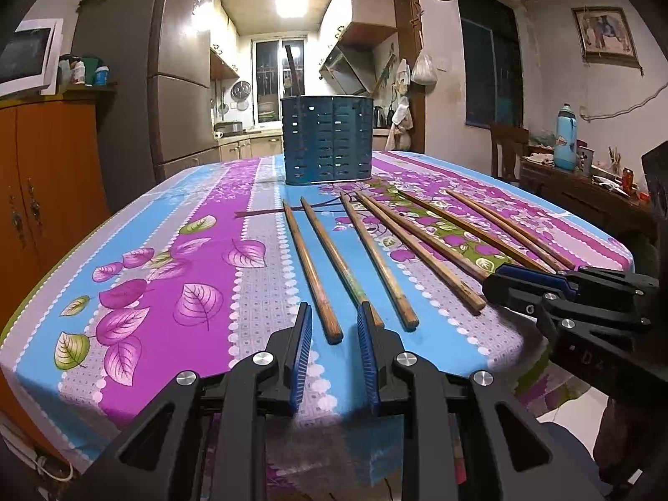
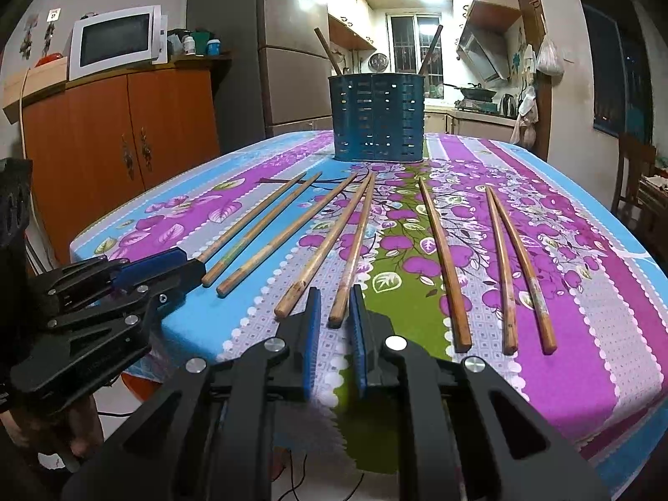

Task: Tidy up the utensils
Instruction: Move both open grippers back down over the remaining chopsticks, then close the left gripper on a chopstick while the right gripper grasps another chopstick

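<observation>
Several wooden chopsticks point(image 1: 313, 269) point(image 2: 355, 246) lie side by side on the flowered tablecloth, thick ends toward me. A blue slotted utensil holder point(image 1: 327, 140) point(image 2: 378, 119) stands at the far side with two chopsticks in it. My left gripper point(image 1: 336, 313) is open, its jaws either side of the near end of the leftmost chopstick. My right gripper point(image 2: 336, 298) is open, its jaws astride the near end of a middle chopstick. Each gripper shows in the other's view: the right gripper point(image 1: 526, 282), the left gripper point(image 2: 167, 265).
The table point(image 1: 167, 250) has its front edge just under both grippers. An orange cabinet point(image 2: 125, 137) with a microwave point(image 2: 115, 39) stands to the left. A chair point(image 1: 507, 148) and a cluttered side table point(image 1: 584, 183) stand to the right.
</observation>
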